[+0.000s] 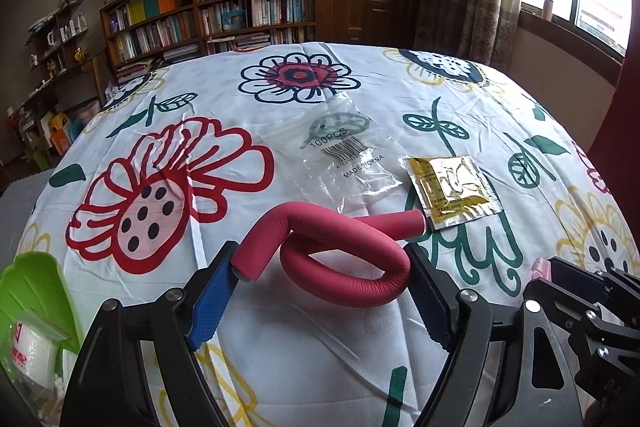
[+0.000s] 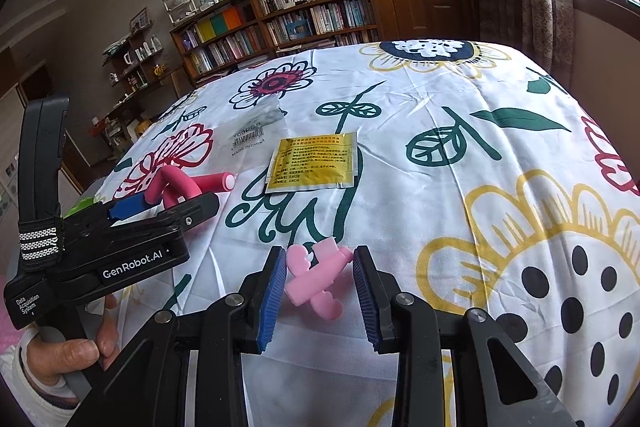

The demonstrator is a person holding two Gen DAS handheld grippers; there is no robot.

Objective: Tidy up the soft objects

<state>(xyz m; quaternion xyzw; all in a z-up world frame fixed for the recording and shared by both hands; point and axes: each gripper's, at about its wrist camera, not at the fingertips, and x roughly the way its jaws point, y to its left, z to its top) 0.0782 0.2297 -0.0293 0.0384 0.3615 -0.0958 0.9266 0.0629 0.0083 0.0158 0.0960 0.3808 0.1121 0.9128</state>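
Observation:
A red foam roller (image 1: 340, 259), bent into a loop, lies on the flowered bedsheet (image 1: 280, 367). My left gripper (image 1: 320, 283) has its jaws wide around it. One roller end presses the left blue pad (image 1: 212, 303) and the loop touches the right finger. The same roller (image 2: 180, 187) and the left gripper (image 2: 168, 211) show at the left of the right wrist view. My right gripper (image 2: 318, 287) holds a small pink plastic clip (image 2: 316, 275) between its blue pads, just above the sheet. That pink clip (image 1: 540, 264) peeks out at the right gripper's tip in the left wrist view.
A gold sachet (image 1: 452, 191) and a clear "100PCS" plastic bag (image 1: 348, 151) lie beyond the roller. A green container (image 1: 36, 291) with white packets sits at the near left. A person's hand (image 2: 68, 355) grips the left tool. Bookshelves (image 1: 224, 11) stand behind the bed.

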